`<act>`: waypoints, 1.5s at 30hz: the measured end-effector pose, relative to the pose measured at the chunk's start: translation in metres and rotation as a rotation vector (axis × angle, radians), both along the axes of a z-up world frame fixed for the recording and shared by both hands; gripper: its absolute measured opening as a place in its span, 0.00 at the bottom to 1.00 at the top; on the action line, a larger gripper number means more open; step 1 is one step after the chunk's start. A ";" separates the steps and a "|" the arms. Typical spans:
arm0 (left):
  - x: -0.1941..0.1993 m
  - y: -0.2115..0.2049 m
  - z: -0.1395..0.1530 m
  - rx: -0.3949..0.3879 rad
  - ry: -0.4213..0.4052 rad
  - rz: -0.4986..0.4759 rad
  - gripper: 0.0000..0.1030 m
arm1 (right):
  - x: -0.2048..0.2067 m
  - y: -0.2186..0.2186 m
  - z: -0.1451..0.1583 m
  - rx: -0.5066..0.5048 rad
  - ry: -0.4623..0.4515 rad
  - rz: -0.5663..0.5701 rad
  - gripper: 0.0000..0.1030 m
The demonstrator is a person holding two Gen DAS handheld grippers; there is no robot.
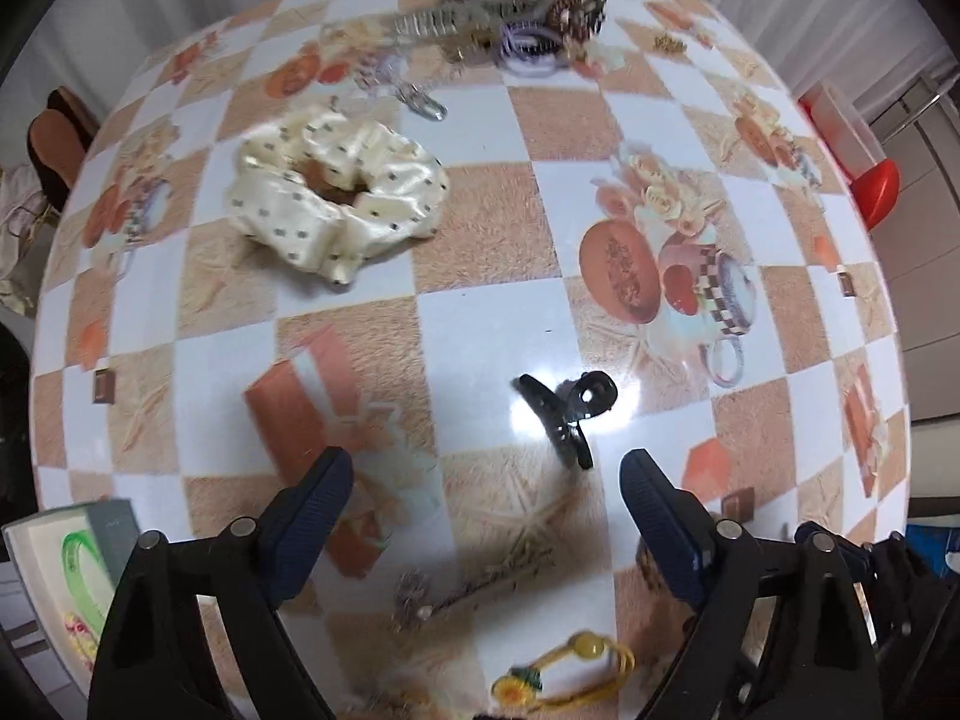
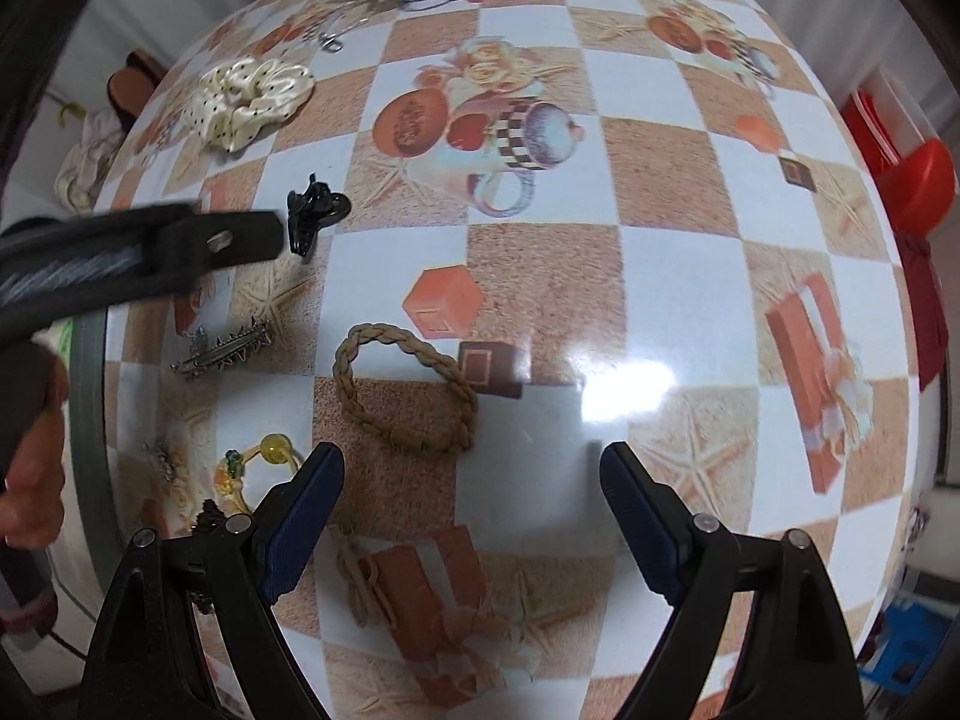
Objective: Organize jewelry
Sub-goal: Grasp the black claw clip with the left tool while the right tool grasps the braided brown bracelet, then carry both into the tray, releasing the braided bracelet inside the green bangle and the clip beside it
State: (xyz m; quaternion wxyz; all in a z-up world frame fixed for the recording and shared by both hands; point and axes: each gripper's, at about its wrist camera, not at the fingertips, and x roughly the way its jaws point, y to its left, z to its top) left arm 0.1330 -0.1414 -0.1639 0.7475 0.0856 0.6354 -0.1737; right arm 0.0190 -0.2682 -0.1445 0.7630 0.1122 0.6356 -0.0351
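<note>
Left gripper (image 1: 486,474) fingers spread wide, holding nothing; a black claw clip (image 1: 567,411) lies on the checkered tabletop (image 1: 480,330) just ahead between them. Right gripper (image 2: 471,474) fingers also wide and unladen, a braided tan bracelet (image 2: 405,390) lying just ahead of the left finger.

Even, bright indoor light falls from above, leaving white glare patches on the glossy surface (image 1: 480,312) in both views. Shadows are faint. Fisheye bending curves the checks and darkens the corners. The left view is smeared by motion blur, worst at the far jewelry pile (image 1: 516,12)
</note>
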 end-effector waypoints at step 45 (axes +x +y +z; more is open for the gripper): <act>-0.029 0.037 0.049 -0.049 -0.097 -0.012 0.40 | -0.004 -0.013 0.019 0.185 -0.039 -0.143 0.12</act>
